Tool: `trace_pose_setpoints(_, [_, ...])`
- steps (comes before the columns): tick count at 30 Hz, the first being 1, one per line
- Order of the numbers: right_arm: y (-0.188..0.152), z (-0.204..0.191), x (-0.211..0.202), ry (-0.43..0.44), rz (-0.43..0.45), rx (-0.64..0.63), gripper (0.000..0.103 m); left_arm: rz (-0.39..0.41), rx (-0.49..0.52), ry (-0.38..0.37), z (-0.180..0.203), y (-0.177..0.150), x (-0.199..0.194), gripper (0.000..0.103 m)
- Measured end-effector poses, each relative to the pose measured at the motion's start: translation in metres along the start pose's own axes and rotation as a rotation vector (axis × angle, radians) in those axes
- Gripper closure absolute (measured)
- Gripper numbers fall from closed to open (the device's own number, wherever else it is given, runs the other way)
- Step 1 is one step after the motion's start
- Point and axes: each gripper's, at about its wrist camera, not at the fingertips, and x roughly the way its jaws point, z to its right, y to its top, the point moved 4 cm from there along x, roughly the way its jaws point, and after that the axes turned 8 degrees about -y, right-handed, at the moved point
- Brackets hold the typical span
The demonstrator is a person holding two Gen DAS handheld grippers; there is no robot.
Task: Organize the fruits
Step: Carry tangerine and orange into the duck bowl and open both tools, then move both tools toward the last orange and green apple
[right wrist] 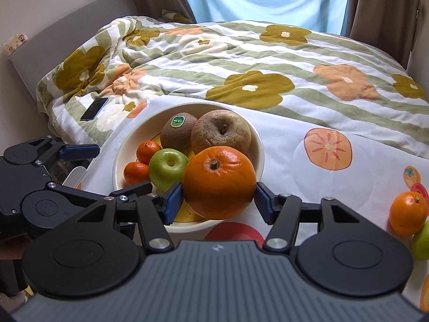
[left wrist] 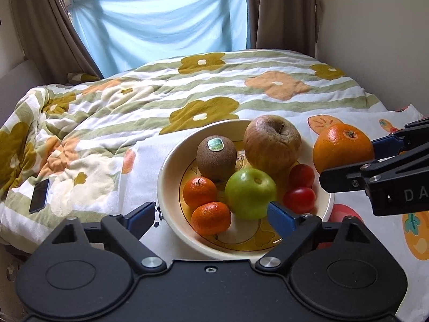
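The right gripper (right wrist: 218, 197) pinches the big orange (right wrist: 218, 181) beside the bowl (right wrist: 118, 166), likely to add it; the left gripper (left wrist: 211, 216) waits spread

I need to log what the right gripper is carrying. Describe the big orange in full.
The big orange is round, bright and glossy, with dimpled peel and a dark stem end facing up and slightly back. It looks whole and unbruised. The right gripper holds it between its blue pads, one on each side. It looks lifted, near the right rim of the cream bowl, not yet among the fruit inside. It is far larger than the bowl's small oranges.
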Motion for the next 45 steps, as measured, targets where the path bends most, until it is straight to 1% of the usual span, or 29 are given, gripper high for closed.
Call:
trace_pose_setpoints(4, [0.000,0.002,-0.001,-0.008,-0.005,-0.005,0.030,-0.002,0.017,-0.001,0.005,0.001,-0.005,0.010])
trace_pose_setpoints(12, [-0.005,-0.003,0.005,-0.010,-0.016,-0.036,0.030,-0.011,0.047,-0.006,0.016,-0.011,-0.012,0.010])
trace_pose_setpoints(18, [-0.011,-0.014,0.013,-0.008,-0.018,-0.077,0.030,-0.021,0.062,-0.014,0.019,-0.021,-0.011,0.010])
trace_pose_setpoints(28, [-0.015,-0.040,0.028,0.029,-0.025,-0.136,0.029,-0.030,0.081,-0.014,0.016,-0.030,-0.011,0.010])
trace_pose_setpoints(29, [-0.015,-0.042,0.027,0.029,-0.016,-0.138,0.026,-0.032,0.082,-0.014,0.016,-0.031,-0.011,0.010])
trace_pose_setpoints(30, [-0.015,-0.043,0.025,0.024,0.000,-0.138,0.016,-0.033,0.081,-0.014,0.016,-0.032,-0.011,0.010])
trace_pose_setpoints(31, [-0.015,-0.044,0.022,0.016,0.017,-0.141,0.009,-0.034,0.081,-0.015,0.015,-0.032,-0.011,0.010])
trace_pose_setpoints(32, [-0.015,-0.045,0.018,0.008,0.036,-0.141,0.000,-0.035,0.080,-0.014,0.015,-0.032,-0.011,0.010])
trace_pose_setpoints(34, [-0.015,-0.044,0.015,0.001,0.048,-0.137,0.000,-0.037,0.080,-0.015,0.015,-0.033,-0.010,0.010])
trace_pose_setpoints(38, [-0.016,-0.039,0.015,-0.009,0.031,-0.122,0.000,-0.040,0.082,-0.015,0.016,-0.033,-0.012,0.010])
trace_pose_setpoints(45, [-0.016,-0.030,0.002,-0.021,0.038,-0.097,0.000,-0.027,0.085,-0.013,0.019,-0.029,-0.018,0.010])
